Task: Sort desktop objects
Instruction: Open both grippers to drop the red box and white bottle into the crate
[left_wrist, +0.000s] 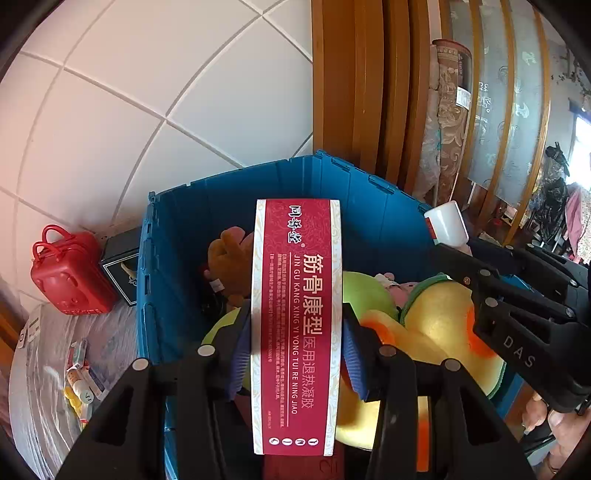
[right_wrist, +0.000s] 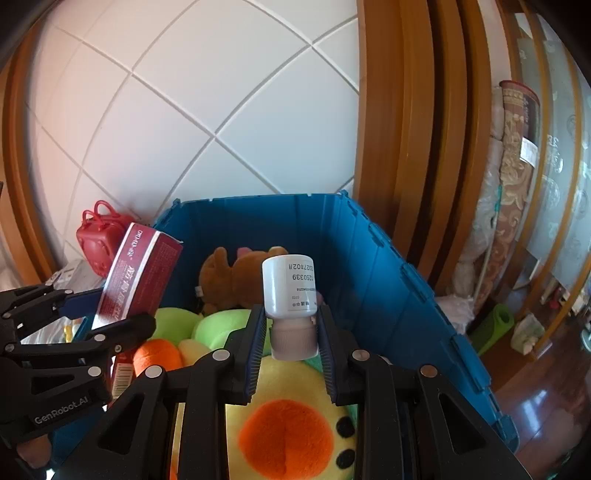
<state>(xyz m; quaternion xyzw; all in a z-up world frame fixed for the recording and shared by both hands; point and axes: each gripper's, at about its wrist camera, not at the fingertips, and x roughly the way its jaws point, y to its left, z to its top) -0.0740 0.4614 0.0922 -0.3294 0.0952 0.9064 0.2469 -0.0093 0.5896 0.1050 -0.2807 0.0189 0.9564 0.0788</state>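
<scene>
My left gripper (left_wrist: 295, 325) is shut on a long red medicine box (left_wrist: 297, 314) with white edges and holds it above the blue crate (left_wrist: 177, 258). It also shows in the right wrist view (right_wrist: 136, 273). My right gripper (right_wrist: 291, 332) is shut on a white pill bottle (right_wrist: 290, 288), gripped near its cap, over the same crate (right_wrist: 388, 280). The bottle also shows in the left wrist view (left_wrist: 447, 223). The crate holds plush toys: a brown bear (right_wrist: 236, 277) and a yellow, green and orange toy (right_wrist: 284, 432).
A red mini suitcase (left_wrist: 66, 273) and a dark box (left_wrist: 122, 273) stand left of the crate. Several small medicine items (left_wrist: 81, 380) lie on the plastic-covered surface at the left. A white tiled wall and a wooden door frame (right_wrist: 399, 147) stand behind.
</scene>
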